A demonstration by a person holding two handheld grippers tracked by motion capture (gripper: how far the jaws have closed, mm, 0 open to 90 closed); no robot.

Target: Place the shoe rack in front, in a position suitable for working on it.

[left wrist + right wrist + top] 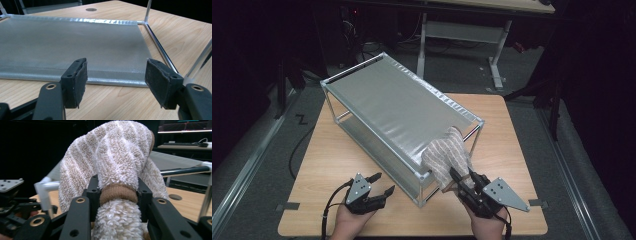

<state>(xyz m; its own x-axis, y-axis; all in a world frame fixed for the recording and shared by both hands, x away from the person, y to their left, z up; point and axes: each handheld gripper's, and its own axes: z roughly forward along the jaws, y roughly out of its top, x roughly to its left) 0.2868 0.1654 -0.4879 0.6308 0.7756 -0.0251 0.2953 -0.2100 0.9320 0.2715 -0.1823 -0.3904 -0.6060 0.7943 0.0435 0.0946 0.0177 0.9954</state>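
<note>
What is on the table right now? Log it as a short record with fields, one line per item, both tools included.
held item: striped towel, brown band near the grip, upper part draped over the rack's near corner
right tool: shut on the towel
left tool: open, nothing between the jaws, low over the table by the rack's lower shelf
rack: two-tier metal frame with grey fabric shelves, set at an angle
table: light wood

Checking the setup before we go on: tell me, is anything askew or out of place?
Nothing damaged or spilled. The striped towel is bunched and draped over the rack's near corner, clamped in the right gripper.
</note>
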